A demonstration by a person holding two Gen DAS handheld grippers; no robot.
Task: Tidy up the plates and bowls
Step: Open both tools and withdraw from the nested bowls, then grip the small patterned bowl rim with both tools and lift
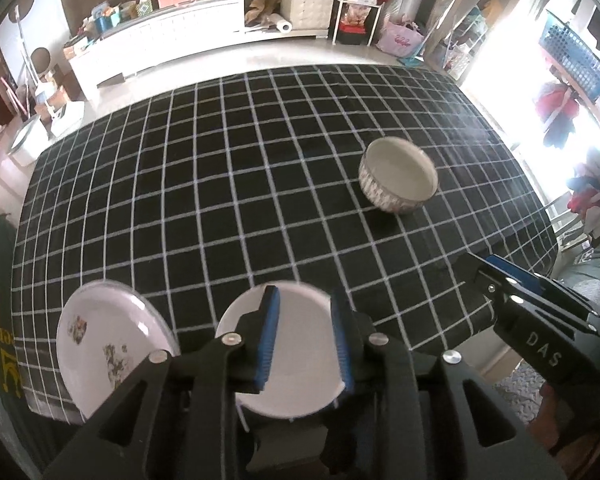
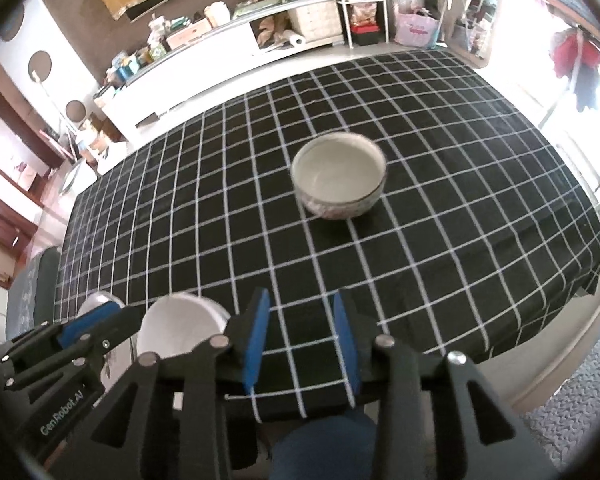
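Both grippers parted over the near table edge, nothing held.

Left gripper [image 1: 304,340] hovering spread above white bowl [image 1: 288,360], floral plate [image 1: 108,344] just beside it to the left. Patterned bowl [image 2: 339,176] upright mid-tablecloth [image 2: 460,200], straight ahead of right gripper [image 2: 300,344], well apart; nearer the right, tilted downward.
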